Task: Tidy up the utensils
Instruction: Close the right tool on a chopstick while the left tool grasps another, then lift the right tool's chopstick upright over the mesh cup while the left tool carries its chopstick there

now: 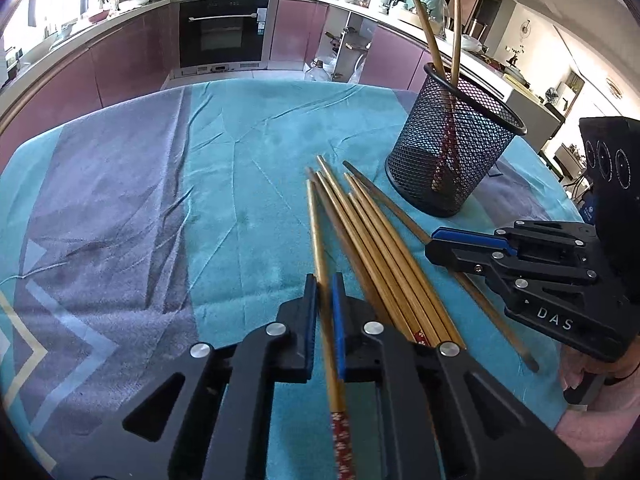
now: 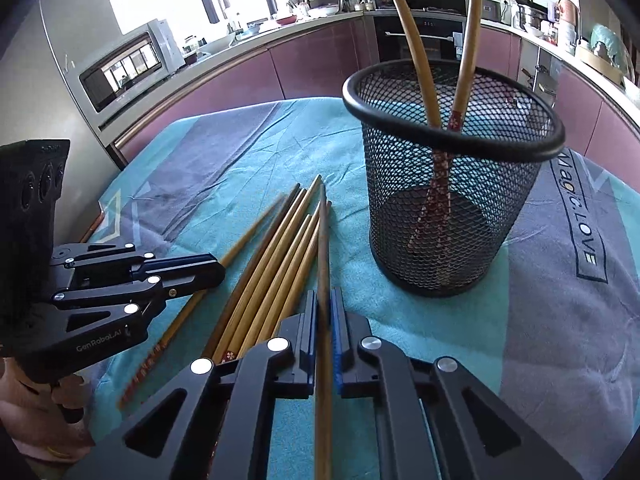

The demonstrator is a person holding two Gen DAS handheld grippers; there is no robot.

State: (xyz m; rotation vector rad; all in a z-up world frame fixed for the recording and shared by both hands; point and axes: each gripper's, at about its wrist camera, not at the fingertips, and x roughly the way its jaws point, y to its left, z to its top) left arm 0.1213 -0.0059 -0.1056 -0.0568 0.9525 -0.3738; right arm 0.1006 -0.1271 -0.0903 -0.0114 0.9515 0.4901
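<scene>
Several bamboo chopsticks (image 1: 376, 240) lie side by side on a teal cloth (image 1: 224, 184). My left gripper (image 1: 324, 284) is shut on the leftmost chopstick (image 1: 316, 220), whose red patterned end shows under the jaws. In the right wrist view my right gripper (image 2: 324, 300) is shut on a darker chopstick (image 2: 323, 240) at the right of the pile (image 2: 276, 256). A black mesh cup (image 1: 452, 160) (image 2: 440, 220) stands upright just beyond the pile, to the right, with two chopsticks leaning inside it. Each view shows the other gripper: the right gripper (image 1: 436, 242) and the left gripper (image 2: 216, 270).
The cloth (image 2: 560, 320) covers a round table with kitchen cabinets and an oven (image 1: 224, 32) behind it. A person's hand (image 2: 36, 412) holds the left gripper's handle at the lower left. Cluttered counters run along the back.
</scene>
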